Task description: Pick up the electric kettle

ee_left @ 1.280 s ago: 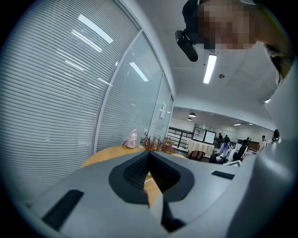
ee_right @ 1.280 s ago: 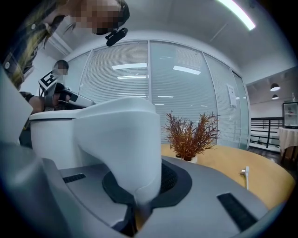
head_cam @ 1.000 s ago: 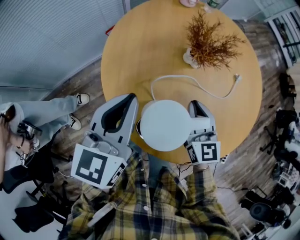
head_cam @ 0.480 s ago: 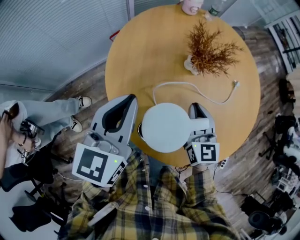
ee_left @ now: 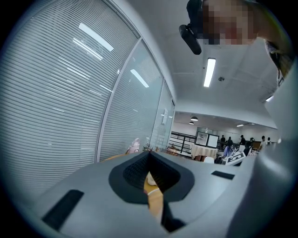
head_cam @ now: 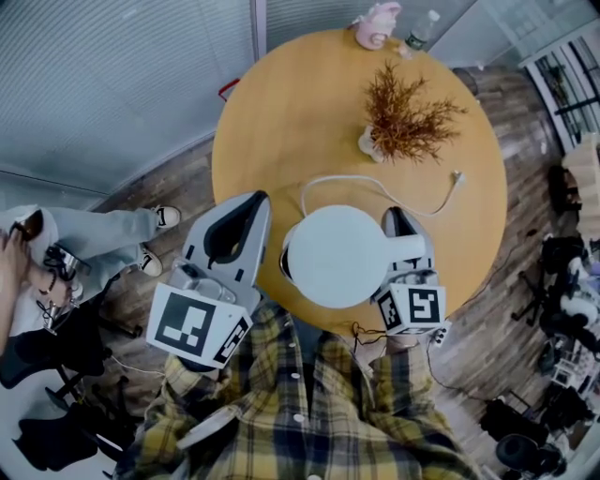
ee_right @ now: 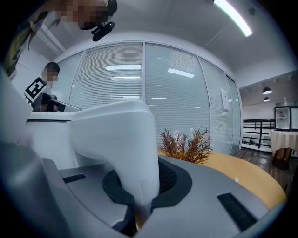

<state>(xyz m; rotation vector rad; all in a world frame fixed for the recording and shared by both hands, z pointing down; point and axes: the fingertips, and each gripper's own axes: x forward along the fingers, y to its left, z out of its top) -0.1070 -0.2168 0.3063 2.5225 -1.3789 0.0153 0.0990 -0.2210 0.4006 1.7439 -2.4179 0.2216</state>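
1. The kettle stands upright with its long axis vertical, so from the head view its round white lid faces up. Its handle points right, into the right tool.
2. It sits over the near edge of the round bench, between the two tools. No view shows whether its base touches the bench.
3. The right tool's jaws are clamped on the handle, which rises between the pads in the right gripper view.
4. The left tool is just left of the kettle. Its jaws are closed together with nothing between them.
5. Compared with a second ago, the lid looks slightly larger. The far bench edge now shows a pink thing and a bottle.
6. Both tools are held about level and point far across the bench, with their marker cubes close to the person's plaid shirt.
7. A white cord curves across the bench from beside the kettle towards the right. A dried plant stands beyond it.
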